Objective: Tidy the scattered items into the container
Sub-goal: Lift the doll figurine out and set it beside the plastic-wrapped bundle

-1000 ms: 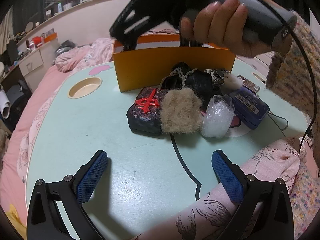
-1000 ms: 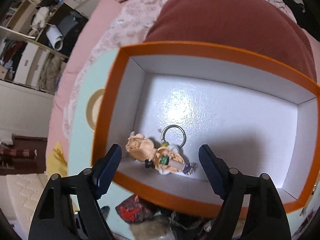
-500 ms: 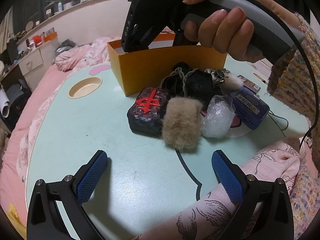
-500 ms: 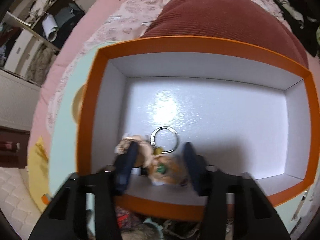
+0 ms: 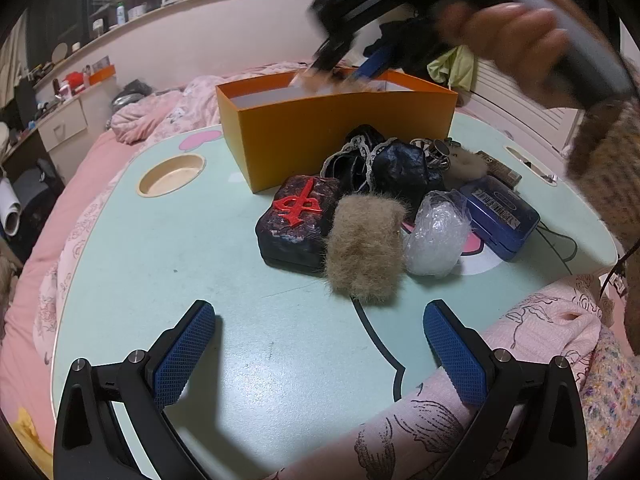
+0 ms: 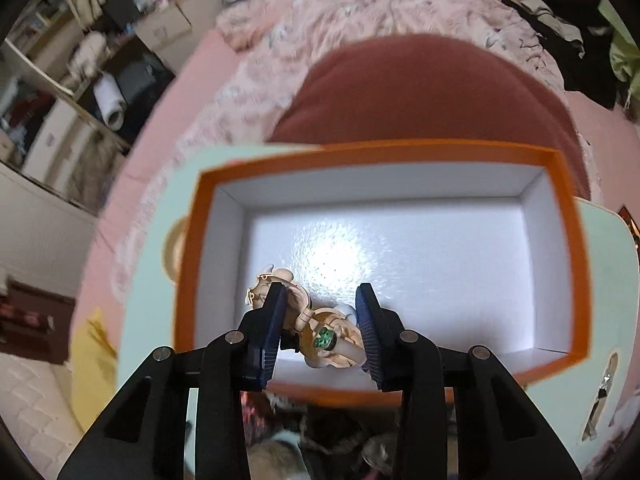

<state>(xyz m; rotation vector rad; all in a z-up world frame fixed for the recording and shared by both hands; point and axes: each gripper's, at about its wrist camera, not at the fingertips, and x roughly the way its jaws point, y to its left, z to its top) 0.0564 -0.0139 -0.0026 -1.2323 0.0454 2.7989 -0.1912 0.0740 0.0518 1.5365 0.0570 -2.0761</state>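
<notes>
An orange box (image 5: 340,136) with a white inside (image 6: 400,264) stands at the back of the pale green table (image 5: 160,264). My right gripper (image 6: 320,304) hangs over the box's left end, jaws closing, pads pressing on a tan figurine keychain (image 6: 320,336). In the left wrist view that gripper (image 5: 340,68) is blurred above the rim. A dark block with a red character (image 5: 298,216), a tan fur puff (image 5: 366,252), a bubble-wrap wad (image 5: 438,236), a blue case (image 5: 500,216) and a black lacy bundle (image 5: 384,164) lie before the box. My left gripper (image 5: 320,312) stands open, nothing between its fingers.
A round cup recess (image 5: 172,174) sits in the table's left side. A person's leg in pink printed cloth (image 5: 480,400) lies at the front right. A maroon cushion (image 6: 420,92) and pink bedding lie behind the box. A hand (image 5: 500,24) holds the right gripper.
My right gripper narrowed from wide open onto the figurine in the box and rose with it; the key ring has left the floor. The fur puff flopped forward. My left gripper stayed put.
</notes>
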